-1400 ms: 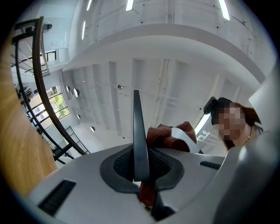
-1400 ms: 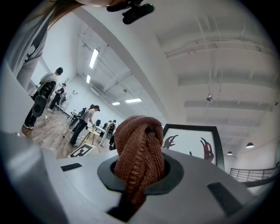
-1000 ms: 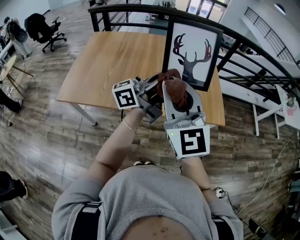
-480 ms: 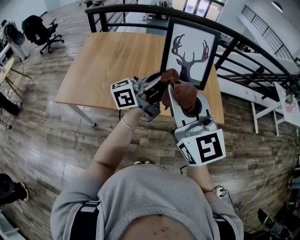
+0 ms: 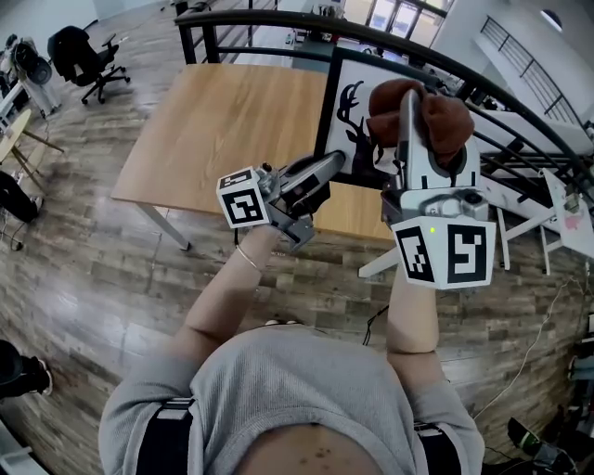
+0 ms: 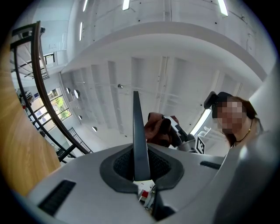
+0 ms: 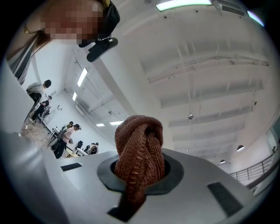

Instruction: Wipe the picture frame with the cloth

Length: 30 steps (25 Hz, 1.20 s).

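The black picture frame [image 5: 351, 125] with a deer-antler print stands on the wooden table [image 5: 223, 121] and leans on the railing. My left gripper [image 5: 327, 167] is shut on its lower left edge. In the left gripper view that edge [image 6: 138, 140] shows as a thin dark blade between the jaws. My right gripper [image 5: 413, 100] is raised in front of the frame's upper right part, shut on a bunched brown cloth [image 5: 445, 121]. The cloth [image 7: 140, 146] bulges out between the right jaws. From the left gripper view, the cloth [image 6: 155, 129] appears just beyond the frame's edge.
A black curved railing [image 5: 278, 20] runs behind the table. A black office chair [image 5: 85, 57] stands far left on the wooden floor. White tables [image 5: 557, 209] are at the right beyond the railing. Several people are far off in the right gripper view.
My right gripper has lifted the cloth up and to the right, from beside the left gripper at the frame's bottom to in front of its upper right. The left gripper has stayed put.
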Tool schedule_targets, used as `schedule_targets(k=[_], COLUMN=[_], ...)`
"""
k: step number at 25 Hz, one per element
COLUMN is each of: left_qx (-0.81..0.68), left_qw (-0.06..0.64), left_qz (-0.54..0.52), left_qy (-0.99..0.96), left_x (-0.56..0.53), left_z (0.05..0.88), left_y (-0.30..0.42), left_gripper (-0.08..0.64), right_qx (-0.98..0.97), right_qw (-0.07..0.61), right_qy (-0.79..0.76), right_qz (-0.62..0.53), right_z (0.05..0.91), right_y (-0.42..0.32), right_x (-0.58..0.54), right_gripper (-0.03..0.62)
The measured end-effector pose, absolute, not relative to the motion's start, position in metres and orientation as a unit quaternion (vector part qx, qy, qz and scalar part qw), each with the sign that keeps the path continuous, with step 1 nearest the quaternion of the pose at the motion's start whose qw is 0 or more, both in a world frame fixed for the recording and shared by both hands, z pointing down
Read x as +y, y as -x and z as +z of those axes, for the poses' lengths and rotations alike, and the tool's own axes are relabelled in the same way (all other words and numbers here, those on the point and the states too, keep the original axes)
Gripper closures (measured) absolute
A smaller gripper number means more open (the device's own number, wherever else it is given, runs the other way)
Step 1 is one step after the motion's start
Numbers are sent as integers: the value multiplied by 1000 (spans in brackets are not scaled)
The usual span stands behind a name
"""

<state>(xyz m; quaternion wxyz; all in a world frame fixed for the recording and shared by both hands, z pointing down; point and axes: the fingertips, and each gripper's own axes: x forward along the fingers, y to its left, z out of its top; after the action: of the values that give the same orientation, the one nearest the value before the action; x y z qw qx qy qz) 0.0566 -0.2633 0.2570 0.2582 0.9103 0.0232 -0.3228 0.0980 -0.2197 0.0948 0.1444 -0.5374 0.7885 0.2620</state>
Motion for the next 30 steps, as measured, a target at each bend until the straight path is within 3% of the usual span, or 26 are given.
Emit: schedule_targets(k=[7, 15, 30], left_qx=[31, 23, 17], left_qw=[248, 227, 232], left_qz=[-335, -331, -347], left_qy=[-908, -916, -908], left_x=[-253, -247, -247], left_z=[245, 239, 239], left_y=[-51, -48, -47], left_gripper=[528, 529, 528], right_qx=[765, 768, 793], right_qw=[119, 44, 19], right_qy=[548, 570, 563], right_qz=[316, 290, 233], right_z=[50, 87, 146], right_y=[-86, -80, -78], right_x=[-248, -270, -248], right_gripper=[546, 546, 546])
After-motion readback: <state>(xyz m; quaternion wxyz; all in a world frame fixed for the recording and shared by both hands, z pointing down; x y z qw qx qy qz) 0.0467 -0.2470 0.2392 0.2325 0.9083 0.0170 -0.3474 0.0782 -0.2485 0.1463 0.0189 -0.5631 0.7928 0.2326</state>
